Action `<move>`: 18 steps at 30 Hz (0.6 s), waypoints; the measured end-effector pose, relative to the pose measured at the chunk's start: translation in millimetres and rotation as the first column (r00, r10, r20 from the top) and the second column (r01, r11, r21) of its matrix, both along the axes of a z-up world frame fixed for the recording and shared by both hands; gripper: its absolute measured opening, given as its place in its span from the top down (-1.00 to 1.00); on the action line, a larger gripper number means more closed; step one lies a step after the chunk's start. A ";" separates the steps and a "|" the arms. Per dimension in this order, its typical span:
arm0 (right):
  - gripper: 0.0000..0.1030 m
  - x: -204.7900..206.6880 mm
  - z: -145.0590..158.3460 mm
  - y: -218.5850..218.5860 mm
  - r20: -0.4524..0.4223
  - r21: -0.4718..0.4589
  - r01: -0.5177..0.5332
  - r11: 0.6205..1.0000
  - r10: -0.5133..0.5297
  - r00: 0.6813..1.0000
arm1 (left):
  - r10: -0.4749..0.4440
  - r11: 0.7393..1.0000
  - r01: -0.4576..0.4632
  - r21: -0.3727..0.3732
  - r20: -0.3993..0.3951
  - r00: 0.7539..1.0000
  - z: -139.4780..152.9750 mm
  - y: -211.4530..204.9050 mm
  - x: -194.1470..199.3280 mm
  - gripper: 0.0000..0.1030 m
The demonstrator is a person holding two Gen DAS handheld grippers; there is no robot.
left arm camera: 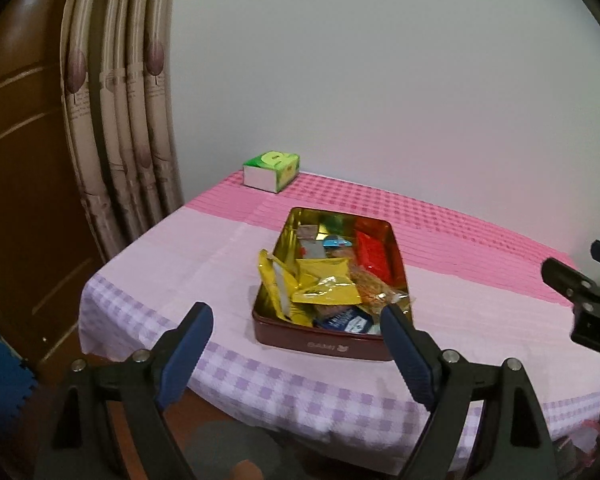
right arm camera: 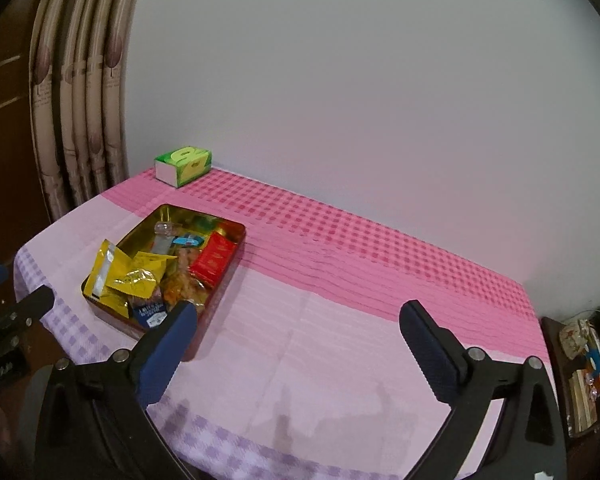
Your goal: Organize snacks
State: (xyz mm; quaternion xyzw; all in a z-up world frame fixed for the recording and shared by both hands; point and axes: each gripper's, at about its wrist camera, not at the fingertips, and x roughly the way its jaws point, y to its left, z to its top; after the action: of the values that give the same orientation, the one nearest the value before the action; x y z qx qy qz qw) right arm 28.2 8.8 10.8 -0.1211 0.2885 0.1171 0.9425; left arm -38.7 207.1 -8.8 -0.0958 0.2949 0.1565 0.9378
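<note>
Two grippers, left gripper point(left arm camera: 296, 328) and right gripper point(right arm camera: 300, 326), both spread wide, grasping nothing. Dark red rectangular metal tin point(left arm camera: 324, 346) with gold interior sits on pink-and-lilac checked tablecloth point(right arm camera: 340, 340), filled with mixed foil-wrapped snack packets point(left arm camera: 324, 284).

A rectangular dark-red metal tin point(left arm camera: 320, 344) near the front edge of the pink-and-lilac checked tablecloth point(left arm camera: 204, 248) holds foil snack packets point(left arm camera: 324, 284); a green-and-white tissue box point(left arm camera: 271, 170) sits at the far left corner
</note>
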 end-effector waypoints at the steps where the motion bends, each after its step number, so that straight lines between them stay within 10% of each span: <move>1: -0.95 -4.0 1.5 -4.5 0.004 0.001 0.004 1.000 -0.004 1.000 | -0.003 1.000 0.003 -0.008 0.006 1.000 0.6 -1.3 -0.9 -0.70; 18: -0.96 -23.9 4.1 -9.0 0.007 0.009 -0.011 1.000 0.011 1.000 | -0.092 0.995 0.092 -0.038 -0.005 0.996 -2.2 -22.9 -3.8 -0.70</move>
State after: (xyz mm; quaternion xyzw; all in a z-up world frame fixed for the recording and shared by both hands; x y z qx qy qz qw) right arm 4.3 -0.2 14.9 -0.1186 0.2841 0.1233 0.9434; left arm -42.5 184.1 -11.0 -0.0994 0.3049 0.1078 0.9410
